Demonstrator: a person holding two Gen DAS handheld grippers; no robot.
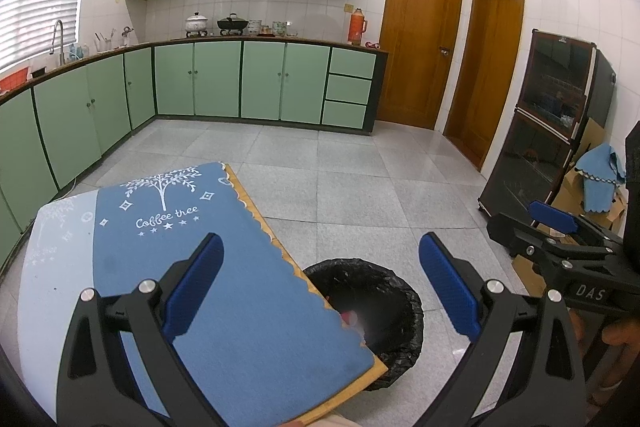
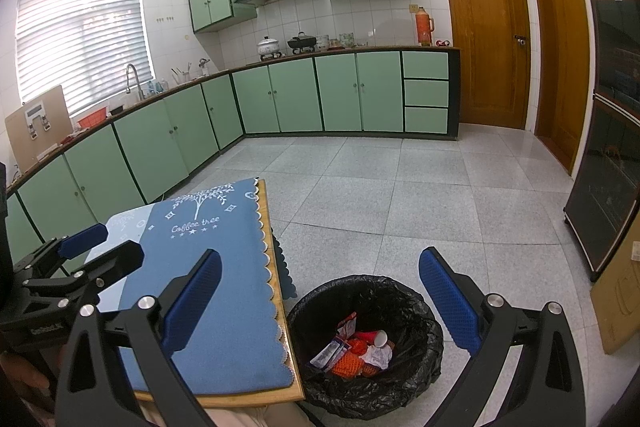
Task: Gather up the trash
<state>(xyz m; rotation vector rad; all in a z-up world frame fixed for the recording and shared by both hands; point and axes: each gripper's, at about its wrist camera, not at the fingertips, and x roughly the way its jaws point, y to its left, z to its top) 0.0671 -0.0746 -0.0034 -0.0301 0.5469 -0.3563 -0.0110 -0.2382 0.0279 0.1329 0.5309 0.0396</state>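
Observation:
A black-lined trash bin (image 2: 400, 291) stands on the floor beside the table's near right corner. It holds wrappers, an orange net, a red cup and crumpled paper (image 2: 356, 347). In the left wrist view the bin (image 1: 392, 287) is partly hidden by the table edge. My left gripper (image 1: 320, 287) is open and empty above the table edge and bin. My right gripper (image 2: 320, 299) is open and empty above the bin's left rim. Each gripper shows in the other's view: the right one (image 1: 556, 223) and the left one (image 2: 92, 247).
A wooden table with a blue "Coffee tree" cloth (image 2: 216, 267) sits at the left. Green cabinets (image 2: 280, 99) line the far walls. Two wooden doors (image 2: 488, 35) and a dark glass cabinet (image 2: 612, 155) stand at the right, with cardboard boxes (image 1: 588, 203) beside it.

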